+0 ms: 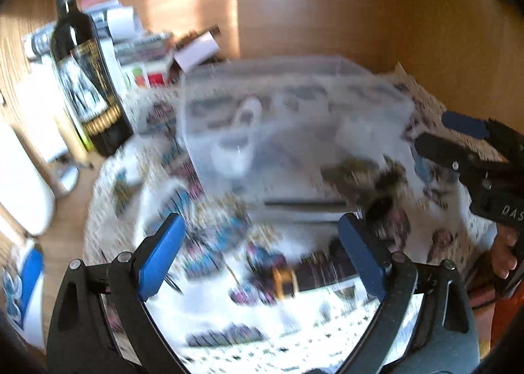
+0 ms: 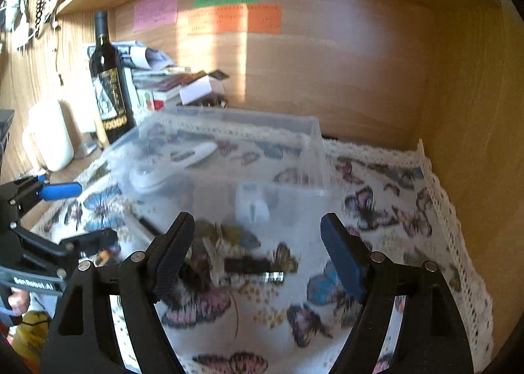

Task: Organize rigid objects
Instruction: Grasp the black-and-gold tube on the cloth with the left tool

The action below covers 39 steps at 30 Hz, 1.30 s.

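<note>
A clear plastic bin (image 2: 229, 151) stands on a butterfly-print cloth (image 2: 376, 210); it also shows in the left wrist view (image 1: 294, 118). White objects (image 2: 183, 158) lie inside it. A small dark object with a metal end (image 2: 252, 267) lies on the cloth in front of the bin, between my grippers. My right gripper (image 2: 257, 252) is open and empty just above it. My left gripper (image 1: 258, 252) is open and empty over the cloth; it also shows in the right wrist view (image 2: 78, 213). The left wrist view is blurred.
A dark wine bottle (image 2: 109, 85) stands left of the bin, with a white jug (image 2: 52, 138) and a pile of papers and boxes (image 2: 170, 79) near it. Wooden walls (image 2: 458, 112) close the back and right side. A shelf runs overhead.
</note>
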### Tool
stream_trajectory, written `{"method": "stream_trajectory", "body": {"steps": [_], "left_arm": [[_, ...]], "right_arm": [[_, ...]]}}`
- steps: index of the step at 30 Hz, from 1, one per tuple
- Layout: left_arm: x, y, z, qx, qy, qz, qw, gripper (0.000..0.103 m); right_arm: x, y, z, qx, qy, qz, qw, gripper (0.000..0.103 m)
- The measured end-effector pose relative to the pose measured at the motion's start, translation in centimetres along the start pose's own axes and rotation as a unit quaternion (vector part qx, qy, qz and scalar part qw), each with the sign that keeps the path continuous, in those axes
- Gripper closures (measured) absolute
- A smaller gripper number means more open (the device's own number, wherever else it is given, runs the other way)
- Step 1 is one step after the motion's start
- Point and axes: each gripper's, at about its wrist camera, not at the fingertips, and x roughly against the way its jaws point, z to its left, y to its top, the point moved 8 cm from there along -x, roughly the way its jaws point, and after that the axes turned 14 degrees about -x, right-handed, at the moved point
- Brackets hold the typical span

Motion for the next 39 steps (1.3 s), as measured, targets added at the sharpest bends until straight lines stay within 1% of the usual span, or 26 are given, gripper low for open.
{"method": "stream_trajectory", "body": {"steps": [4,8,13,15,19,24,25,28,29,30,31,32,33,35,37,38,39], "left_arm": [[-0.5,-1.8,-1.8,0.004,-0.028,0.022,0.9994,0.007],[-0.6,-2.7,-3.2,-0.002,-0.036,0.027,0.999,0.005],[-1.6,-3.5,-4.5,-0.002,-0.053,0.038,0.9979,0.004],[-1.7,-3.4,-4.4,-0.004,-0.046,0.031,0.9985,0.004],[-1.5,-3.5,-4.0,-0.001,-0.048,0.021,0.9987,0.004],[-1.2,-3.8,-3.1,0.006,-0.044,0.013,0.9989,0.02],[-1.1,-3.8,-2.9,0.008,-0.044,0.012,0.9989,0.021],[-1.0,-3.8,-2.2,0.016,-0.043,0.008,0.9989,0.032],[-0.9,-3.8,-1.9,0.019,-0.042,0.007,0.9989,0.038],[-0.8,-3.8,-1.6,0.025,-0.044,0.006,0.9987,0.044],[-0.8,-3.8,-1.2,0.03,-0.047,0.005,0.9984,0.047],[-0.7,-3.9,-1.0,0.034,-0.048,0.005,0.9982,0.053],[-0.7,-3.9,-0.7,0.04,-0.051,0.005,0.9979,0.059],[-0.7,-3.9,-0.3,0.048,-0.056,0.006,0.9972,0.063],[-0.7,-3.9,-0.1,0.053,-0.064,0.008,0.9965,0.063],[-0.6,-3.9,-0.2,0.052,-0.066,0.008,0.9964,0.063],[-0.5,-3.8,-0.2,0.053,-0.068,0.009,0.9963,0.058]], "right_arm": [[0.0,-1.6,-0.6,-0.003,-0.004,0.015,1.0,0.026],[-0.6,-3.0,-1.4,-0.011,-0.009,0.038,0.999,0.026],[-1.7,-3.7,-1.9,-0.013,-0.014,0.062,0.998,0.027],[-2.2,-3.7,-2.0,-0.014,-0.012,0.07,0.997,0.027],[-3.2,-3.3,-1.9,-0.015,-0.009,0.083,0.996,0.027],[-4.8,-3.4,-1.1,-0.009,-0.002,0.107,0.994,0.03],[-5.0,-3.5,-0.9,-0.008,-0.001,0.112,0.994,0.031],[-5.9,-3.9,-0.8,-0.006,-0.003,0.129,0.992,0.039],[-6.1,-4.1,-0.8,-0.009,0.0,0.137,0.991,0.045],[-6.2,-4.2,-0.9,-0.016,0.005,0.14,0.99,0.046],[-6.2,-4.1,-1.0,-0.021,0.007,0.141,0.99,0.048],[-6.1,-4.1,-1.2,-0.025,0.007,0.14,0.99,0.053],[-6.0,-4.0,-1.3,-0.029,0.01,0.141,0.99,0.06],[-6.0,-4.0,-1.4,-0.034,0.016,0.142,0.989,0.061],[-5.9,-4.0,-1.3,-0.033,0.014,0.139,0.99,0.061],[-5.8,-4.0,-1.3,-0.031,0.012,0.136,0.99,0.061],[-5.7,-3.9,-1.1,-0.027,0.009,0.133,0.991,0.061]]}}
